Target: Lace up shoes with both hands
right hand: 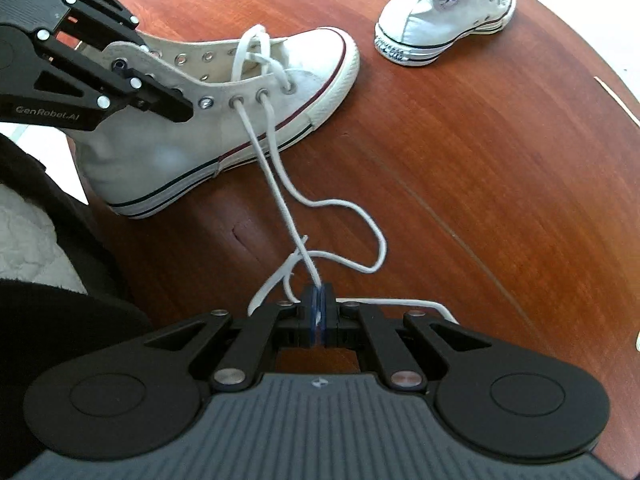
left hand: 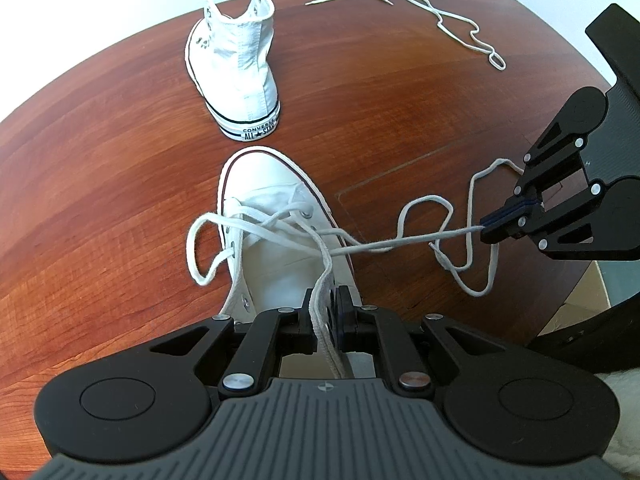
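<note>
A white high-top shoe (left hand: 272, 184) stands on the wooden table (left hand: 100, 140), its lowest eyelets laced. My left gripper (left hand: 326, 304) points down over it, shut on the eyelet edge of the shoe's upper. From the side, the right wrist view shows this shoe (right hand: 160, 152) and the left gripper (right hand: 184, 110) at its collar. The white lace (left hand: 400, 242) runs taut from an eyelet to my right gripper (left hand: 486, 226), which is shut on it to the shoe's right. In the right wrist view the lace (right hand: 276, 184) enters the closed right gripper (right hand: 318, 300); slack loops lie on the table.
A second white high-top (left hand: 240, 60) without a lace stands farther back, also seen in the right wrist view (right hand: 440, 12). A loose spare lace (left hand: 440, 16) lies near the table's far edge. A fleecy white sleeve (right hand: 24, 240) shows at the near left.
</note>
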`<state>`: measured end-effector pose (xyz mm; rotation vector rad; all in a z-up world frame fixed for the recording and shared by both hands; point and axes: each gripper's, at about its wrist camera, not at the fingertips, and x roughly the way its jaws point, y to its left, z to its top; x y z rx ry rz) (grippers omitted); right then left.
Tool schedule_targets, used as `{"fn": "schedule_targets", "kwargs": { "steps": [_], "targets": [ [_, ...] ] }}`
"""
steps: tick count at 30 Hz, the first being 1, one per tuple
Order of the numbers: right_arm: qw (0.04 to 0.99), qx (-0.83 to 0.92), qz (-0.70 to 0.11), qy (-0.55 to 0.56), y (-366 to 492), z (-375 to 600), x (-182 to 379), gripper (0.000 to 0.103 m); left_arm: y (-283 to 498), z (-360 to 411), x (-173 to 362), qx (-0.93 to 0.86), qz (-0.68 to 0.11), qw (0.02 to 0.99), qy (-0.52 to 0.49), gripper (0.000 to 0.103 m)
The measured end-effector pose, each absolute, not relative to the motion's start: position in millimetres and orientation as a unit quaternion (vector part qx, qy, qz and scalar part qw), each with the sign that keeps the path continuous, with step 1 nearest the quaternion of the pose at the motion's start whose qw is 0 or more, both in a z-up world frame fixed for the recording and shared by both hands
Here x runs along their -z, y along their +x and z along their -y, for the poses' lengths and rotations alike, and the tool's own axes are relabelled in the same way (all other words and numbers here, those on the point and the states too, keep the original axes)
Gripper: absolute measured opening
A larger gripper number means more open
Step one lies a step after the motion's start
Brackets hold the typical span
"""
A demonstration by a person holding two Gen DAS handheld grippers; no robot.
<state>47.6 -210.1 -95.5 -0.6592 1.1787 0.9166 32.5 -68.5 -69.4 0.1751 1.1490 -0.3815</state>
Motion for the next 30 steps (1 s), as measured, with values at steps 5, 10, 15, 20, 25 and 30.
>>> {"fn": "schedule_targets", "kwargs": {
  "steps": [5,10,15,20,25,30],
  "targets": [
    [0.684,-0.423,-0.516,-0.295,48,199,92,0.004,32,68,69,0.18,-0.54,0.818,0.083,0.01],
    [0.678,-0.445,-0.501,-0.302,47,184,87,0.005,32,68,69,0.18,-0.54,0.818,0.084,0.011],
    [0.672,-0.47,-0.481,-0.31,48,159,84,0.005,32,69,69,0.18,-0.541,0.817,0.086,0.011],
    [0.67,-0.491,-0.461,-0.313,51,140,81,0.033,33,70,70,0.18,-0.541,0.816,0.09,0.011],
    [0.666,-0.502,-0.455,-0.312,58,126,83,0.032,33,70,70,0.18,-0.541,0.816,0.092,0.012],
    [0.659,-0.513,-0.454,-0.312,63,117,87,0.019,33,69,70,0.181,-0.541,0.816,0.093,0.012]
  ]
}}
